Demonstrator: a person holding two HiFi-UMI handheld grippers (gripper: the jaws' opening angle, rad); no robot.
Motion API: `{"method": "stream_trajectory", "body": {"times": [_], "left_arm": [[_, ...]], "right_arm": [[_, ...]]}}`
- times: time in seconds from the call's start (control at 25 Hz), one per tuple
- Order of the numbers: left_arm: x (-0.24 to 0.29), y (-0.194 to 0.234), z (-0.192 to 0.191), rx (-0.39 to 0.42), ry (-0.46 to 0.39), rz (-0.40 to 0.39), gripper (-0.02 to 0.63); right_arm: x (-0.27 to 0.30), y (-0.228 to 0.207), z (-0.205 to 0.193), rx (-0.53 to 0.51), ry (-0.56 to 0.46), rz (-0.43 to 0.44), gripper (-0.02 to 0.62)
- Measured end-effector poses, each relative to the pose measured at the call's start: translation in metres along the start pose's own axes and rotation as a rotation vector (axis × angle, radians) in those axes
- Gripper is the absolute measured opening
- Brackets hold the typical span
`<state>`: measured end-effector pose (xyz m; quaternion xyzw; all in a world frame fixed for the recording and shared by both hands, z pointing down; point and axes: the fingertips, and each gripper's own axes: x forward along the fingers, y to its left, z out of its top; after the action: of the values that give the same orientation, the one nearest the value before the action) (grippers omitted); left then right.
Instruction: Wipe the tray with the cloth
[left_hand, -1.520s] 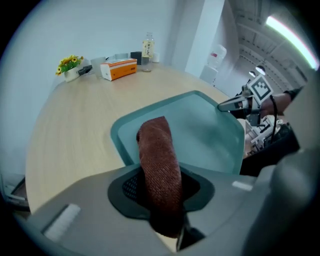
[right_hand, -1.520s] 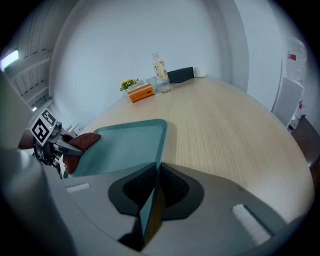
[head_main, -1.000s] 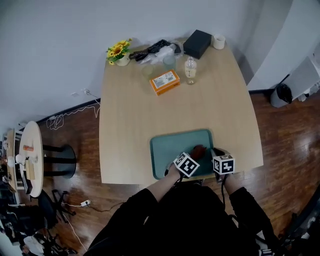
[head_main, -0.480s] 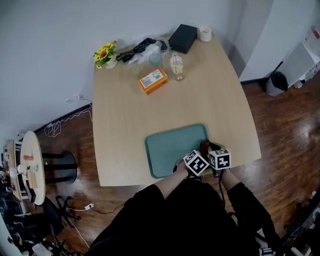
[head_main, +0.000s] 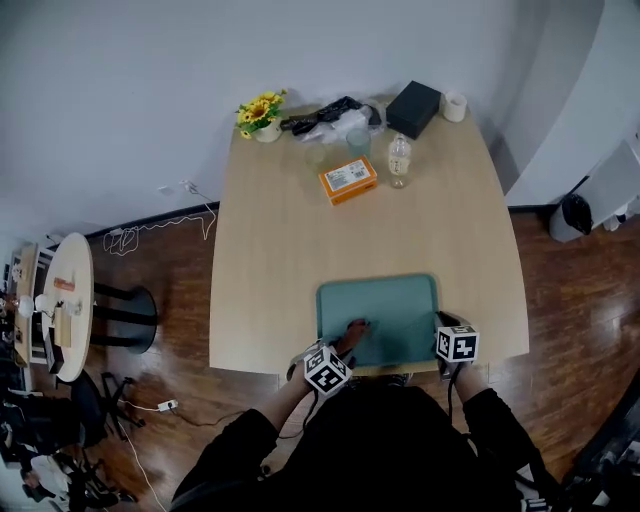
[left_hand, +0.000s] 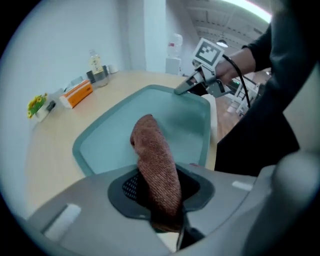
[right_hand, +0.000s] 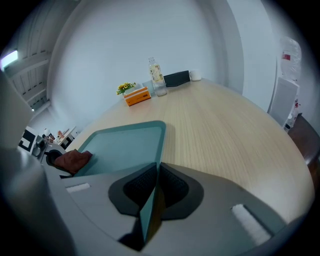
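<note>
The left gripper (head_main: 345, 342) has its jaws clamped on the brown cloth (left_hand: 155, 160), which lies on the near left part of the tray (head_main: 400, 290). The right gripper (right_hand: 152, 200) has its jaws pinched on the tray's near right rim. The wiping seems half done, but I cannot tell how much is clean.

The person wears black sleeves (head_main: 255, 440); the grey tongs (right_hand: 156, 184) carry black-and-white marker cubes (head_main: 457, 344).

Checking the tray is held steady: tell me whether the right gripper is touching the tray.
Touching. The right gripper view shows the right gripper shut on the tray, with the tray's teal rim pinched between the two jaws.
</note>
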<state>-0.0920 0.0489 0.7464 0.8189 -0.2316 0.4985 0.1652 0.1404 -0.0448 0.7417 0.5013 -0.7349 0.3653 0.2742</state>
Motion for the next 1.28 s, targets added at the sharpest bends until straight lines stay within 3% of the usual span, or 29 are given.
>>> {"method": "stream_trajectory", "body": {"times": [0.16, 0.32, 0.48, 0.72, 0.8, 0.92, 1.04, 1.28], "left_arm": [[-0.016, 0.024, -0.026, -0.196, -0.041, 0.006, 0.083], [-0.025, 0.046, -0.03, -0.207, -0.027, 0.03, 0.084], [-0.018, 0.086, -0.01, -0.051, 0.006, 0.09, 0.084], [0.01, 0.16, 0.049, 0.379, 0.124, 0.195, 0.083], [0.017, 0.166, 0.055, 0.437, 0.163, 0.179, 0.084], [0.018, 0.164, 0.057, 0.434, 0.166, 0.171, 0.084], [0.008, 0.138, 0.057, 0.451, 0.125, 0.17, 0.083], [-0.008, 0.0, 0.045, 0.553, 0.026, -0.032, 0.08]], "right_arm": [[-0.001, 0.003, 0.001, 0.001, 0.005, -0.001, 0.024], [-0.002, 0.004, 0.002, 0.0, 0.008, 0.004, 0.025], [0.0, 0.005, 0.004, -0.013, 0.009, 0.002, 0.025], [0.002, 0.006, 0.005, -0.028, 0.005, 0.001, 0.025], [0.002, 0.006, 0.004, -0.029, 0.004, 0.0, 0.026], [0.001, 0.005, 0.003, -0.031, 0.003, 0.0, 0.026], [0.0, 0.005, 0.003, -0.031, -0.002, 0.003, 0.026], [-0.002, 0.002, 0.0, -0.032, -0.001, 0.001, 0.026]]}}
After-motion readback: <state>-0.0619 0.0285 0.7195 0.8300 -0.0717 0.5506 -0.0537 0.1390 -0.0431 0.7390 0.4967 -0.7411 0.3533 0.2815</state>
